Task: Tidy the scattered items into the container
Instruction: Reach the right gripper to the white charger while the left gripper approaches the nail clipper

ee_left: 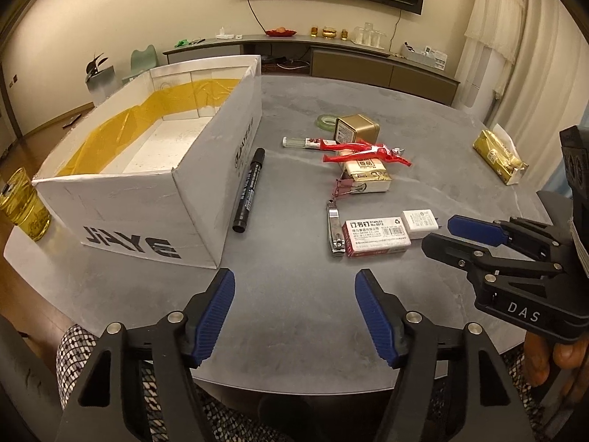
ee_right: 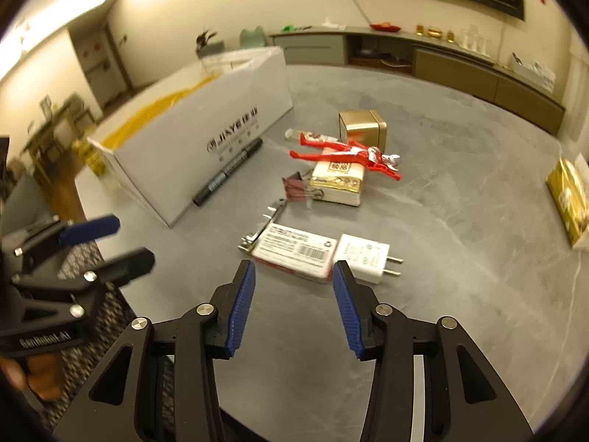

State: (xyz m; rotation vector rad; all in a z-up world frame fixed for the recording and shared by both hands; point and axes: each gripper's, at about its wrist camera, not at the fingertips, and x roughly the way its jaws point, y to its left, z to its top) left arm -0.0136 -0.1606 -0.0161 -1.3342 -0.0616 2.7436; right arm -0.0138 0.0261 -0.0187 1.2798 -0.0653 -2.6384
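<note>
We hold right gripper (ee_right: 292, 305) near flat red-and-white staples box (ee_right: 294, 254), jaws wide, empty. Left gripper (ee_left: 294, 316) same, over bare grey counter (ee_left: 294, 287). Box light, stiff; grip across short sides. White cardboard container (ee_left: 147, 191) far left.

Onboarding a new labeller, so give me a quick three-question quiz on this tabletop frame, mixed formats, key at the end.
1. True or false: the white cardboard box already holds the black marker pen.
2. Multiple choice: the red toy figure lies partly on A) the gold square tin B) the white and gold small packet C) the white charger plug.
3. Fill in: the red and white staples box lies between the steel nail clipper and the ____.

Key: 1 false, the pen lies on the grey table beside the box. 2 B. 3 white charger plug. Left gripper and right gripper are both open, empty.
</note>
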